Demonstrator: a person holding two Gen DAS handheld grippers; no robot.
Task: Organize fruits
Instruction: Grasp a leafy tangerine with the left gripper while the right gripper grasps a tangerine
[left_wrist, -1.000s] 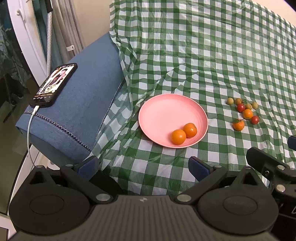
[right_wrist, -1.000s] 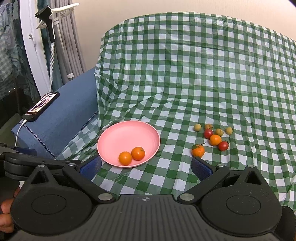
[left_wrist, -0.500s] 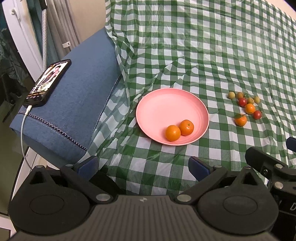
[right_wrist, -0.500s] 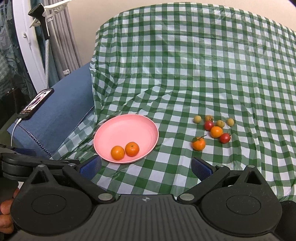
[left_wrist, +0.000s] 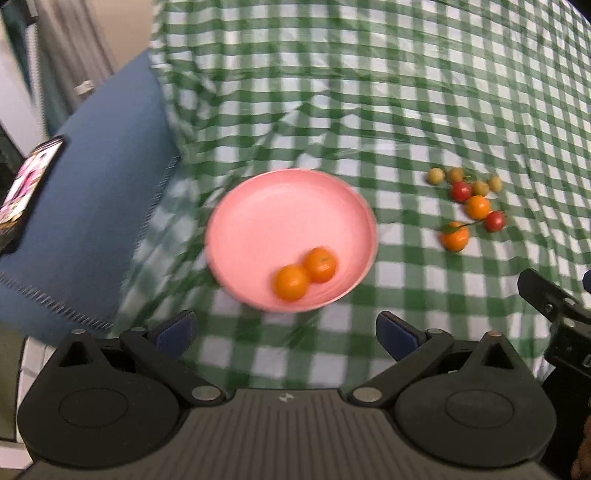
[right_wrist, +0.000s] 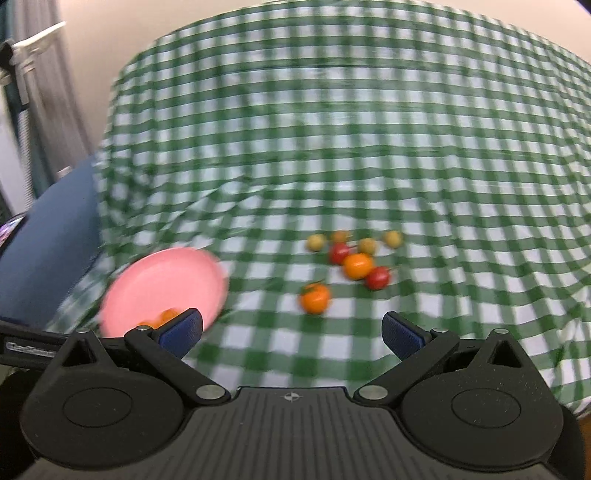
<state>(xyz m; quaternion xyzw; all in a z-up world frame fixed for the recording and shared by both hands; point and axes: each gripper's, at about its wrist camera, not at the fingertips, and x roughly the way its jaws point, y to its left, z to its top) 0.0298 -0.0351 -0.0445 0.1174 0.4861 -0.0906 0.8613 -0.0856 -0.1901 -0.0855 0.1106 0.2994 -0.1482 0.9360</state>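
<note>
A pink plate (left_wrist: 266, 218) lies on the green checked cloth and holds two oranges (left_wrist: 306, 273). To its right sits a loose cluster of small fruit: an orange with a leaf (left_wrist: 455, 236), another orange (left_wrist: 478, 206), red ones (left_wrist: 461, 191) and yellowish ones (left_wrist: 436, 175). My left gripper (left_wrist: 286, 330) is open, short of the plate's near rim. My right gripper (right_wrist: 291, 332) is open too, just short of the leafed orange (right_wrist: 314, 297), with the cluster (right_wrist: 357, 265) beyond. The plate (right_wrist: 166, 284) shows at the left there, its oranges partly hidden by the left finger.
A blue cushion (left_wrist: 92, 206) borders the cloth on the left, with a lit phone (left_wrist: 26, 184) on it. The cloth (right_wrist: 369, 147) rises in folds toward the back wall. The right gripper's body (left_wrist: 554, 310) shows at the left wrist view's right edge.
Both grippers have moved forward toward the cloth; the right one has swung right, so the fruit cluster is now centred and nearer. Both views are blurred by motion. Fruit has not moved.
</note>
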